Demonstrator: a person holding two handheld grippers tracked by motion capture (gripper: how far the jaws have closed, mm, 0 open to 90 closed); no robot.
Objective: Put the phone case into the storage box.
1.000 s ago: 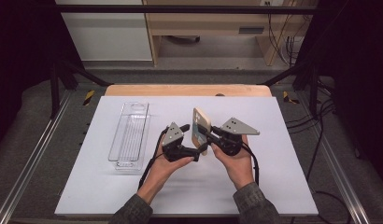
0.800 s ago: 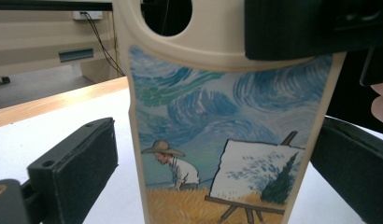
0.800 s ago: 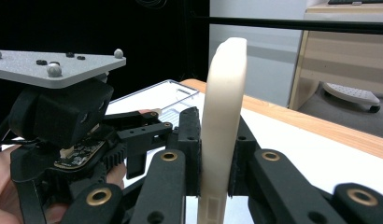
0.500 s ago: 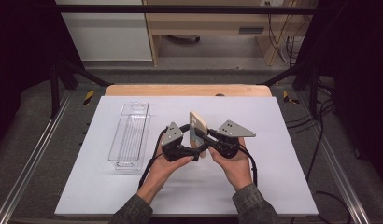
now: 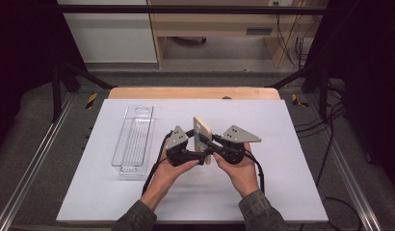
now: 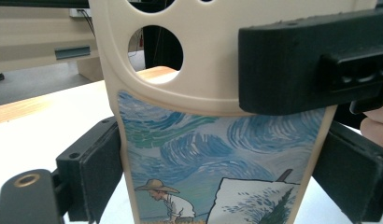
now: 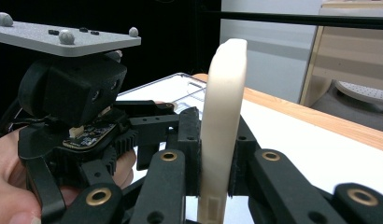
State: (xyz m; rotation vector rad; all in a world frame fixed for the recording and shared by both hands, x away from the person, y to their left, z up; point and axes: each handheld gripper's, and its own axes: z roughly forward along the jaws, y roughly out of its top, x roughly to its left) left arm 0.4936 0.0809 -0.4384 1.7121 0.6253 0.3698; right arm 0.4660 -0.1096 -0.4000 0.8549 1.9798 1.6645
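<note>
The phone case point(image 5: 202, 135) stands upright on edge above the middle of the white table point(image 5: 292, 144), held between the two grippers. It is cream-coloured, with round camera cut-outs near its top and a painted picture of swirling blue sky and a figure in a straw hat on its back.

The right gripper point(image 5: 211, 147) has its jaws closed narrowly on the case: in the right gripper view the two black pads press flat against the front and back faces of the case point(image 7: 222, 126), which rises straight up between them.

The left gripper point(image 5: 198, 144) has its jaws spread to the width of the case; in the left gripper view each jaw sits against a long side edge of the case point(image 6: 213, 154), so it clamps the case edge to edge. A jaw of the right gripper point(image 6: 315, 60) crosses the case's upper right part in that view.

The left hand point(image 5: 169, 171) and the right hand point(image 5: 241, 171) hold the grippers close together. A clear plastic tray point(image 5: 134, 140) lies on the table to the left, apart from the hands.
</note>
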